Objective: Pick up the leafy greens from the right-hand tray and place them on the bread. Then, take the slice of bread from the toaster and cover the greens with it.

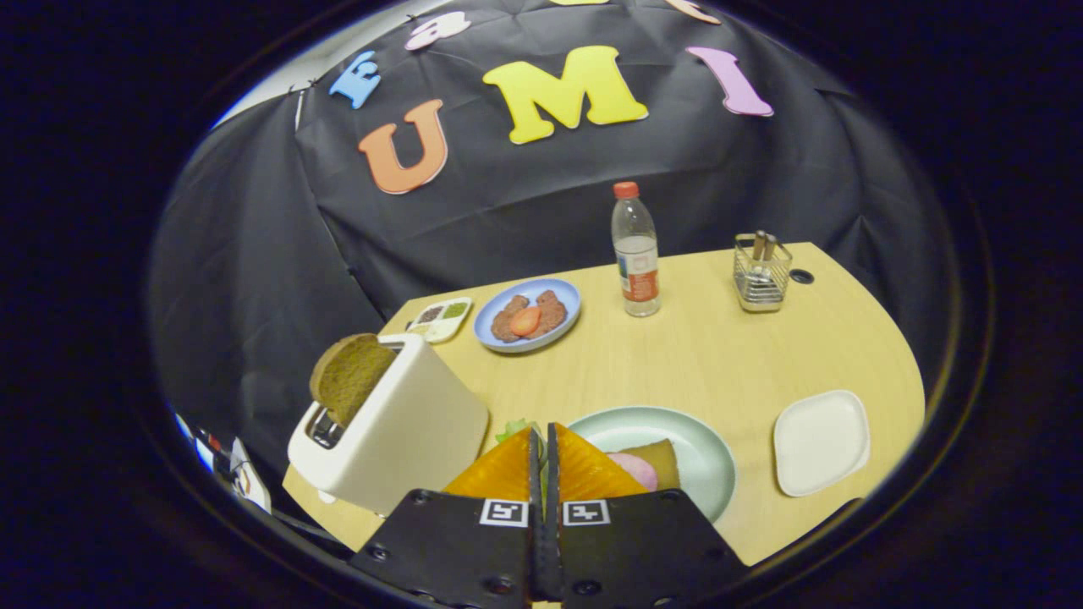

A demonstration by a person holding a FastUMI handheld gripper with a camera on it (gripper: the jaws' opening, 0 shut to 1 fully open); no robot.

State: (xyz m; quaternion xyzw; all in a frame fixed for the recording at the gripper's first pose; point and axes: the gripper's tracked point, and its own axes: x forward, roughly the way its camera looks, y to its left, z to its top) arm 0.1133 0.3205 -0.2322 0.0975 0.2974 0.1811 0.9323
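Gripper (541, 440), lower centre, fingers pinched on leafy greens (513, 429); bread (656, 461) on plate (711, 457) lies just right.

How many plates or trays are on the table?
4: a blue plate beside the bottle, a sauce tray behind the toaster, a green plate past the shut gripper, a white tray beside it.
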